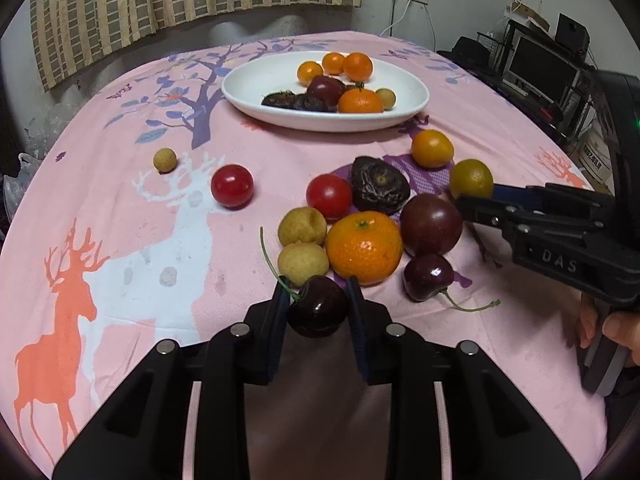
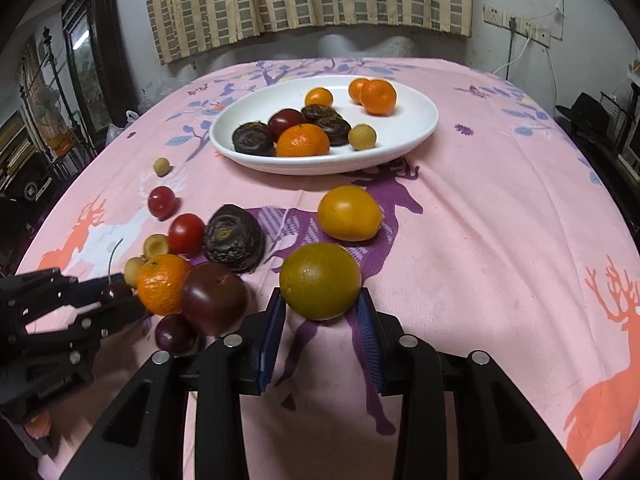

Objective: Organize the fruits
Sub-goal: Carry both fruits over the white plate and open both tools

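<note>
My left gripper (image 1: 317, 290) is shut on a dark cherry (image 1: 318, 308) with a long green stem, just in front of a fruit cluster on the pink tablecloth. In the right wrist view the left gripper (image 2: 110, 298) reaches in from the left edge with that cherry (image 2: 117, 291). My right gripper (image 2: 320, 300) is shut on a green-orange citrus (image 2: 320, 280), its blue pads against both sides. A white plate (image 1: 248, 100) at the back holds several mandarins and dark fruits.
Beside the held cherry lie a mandarin (image 1: 363, 246), a dark plum (image 1: 431, 224), a second cherry (image 1: 427, 278), two longans (image 1: 302, 226), a wrinkled dark fruit (image 1: 380, 185) and two tomatoes (image 1: 232, 185). An orange citrus (image 2: 348, 213) lies before the plate. A hand (image 1: 616, 332) holds the right gripper.
</note>
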A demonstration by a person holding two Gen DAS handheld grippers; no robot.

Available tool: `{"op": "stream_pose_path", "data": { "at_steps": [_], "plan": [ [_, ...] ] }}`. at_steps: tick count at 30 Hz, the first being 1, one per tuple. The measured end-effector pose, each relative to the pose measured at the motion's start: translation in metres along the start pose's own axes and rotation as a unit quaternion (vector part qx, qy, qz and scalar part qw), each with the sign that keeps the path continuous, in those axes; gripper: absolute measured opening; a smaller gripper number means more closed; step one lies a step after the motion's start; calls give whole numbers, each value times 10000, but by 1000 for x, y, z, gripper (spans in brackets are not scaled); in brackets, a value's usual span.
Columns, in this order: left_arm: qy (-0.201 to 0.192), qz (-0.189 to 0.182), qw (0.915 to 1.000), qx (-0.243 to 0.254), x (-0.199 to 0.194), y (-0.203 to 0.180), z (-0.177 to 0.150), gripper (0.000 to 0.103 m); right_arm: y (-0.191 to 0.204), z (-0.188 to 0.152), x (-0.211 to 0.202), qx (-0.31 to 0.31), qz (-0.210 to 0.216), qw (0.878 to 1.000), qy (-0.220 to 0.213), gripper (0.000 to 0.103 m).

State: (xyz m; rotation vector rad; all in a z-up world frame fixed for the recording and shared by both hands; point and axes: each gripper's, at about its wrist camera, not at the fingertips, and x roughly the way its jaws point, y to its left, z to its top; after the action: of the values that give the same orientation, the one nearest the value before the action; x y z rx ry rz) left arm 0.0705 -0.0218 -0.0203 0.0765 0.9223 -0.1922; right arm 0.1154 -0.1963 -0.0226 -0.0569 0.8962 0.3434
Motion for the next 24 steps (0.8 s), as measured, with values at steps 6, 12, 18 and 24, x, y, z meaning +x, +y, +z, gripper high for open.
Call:
{"op": "stream_pose_path", "data": {
  "at_steps": [6,12,18,24],
  "plan": [
    [-294,-215,9993,-44,-22,1,9,28,8,0,-22,-66,256,9994,-227,37],
    [-299,-332,9990,-49,-25,1,31,28,6,10,-35,58,464,9981,-395,37],
    [-315,-248,9988,-268,-4,11,92,28,-2,52,-32,15,385,9975,-596,37],
    [-201,111,9975,-669,45,25,144,28,-12,100,7,80,217,9981,-572,37]
  ]
}}
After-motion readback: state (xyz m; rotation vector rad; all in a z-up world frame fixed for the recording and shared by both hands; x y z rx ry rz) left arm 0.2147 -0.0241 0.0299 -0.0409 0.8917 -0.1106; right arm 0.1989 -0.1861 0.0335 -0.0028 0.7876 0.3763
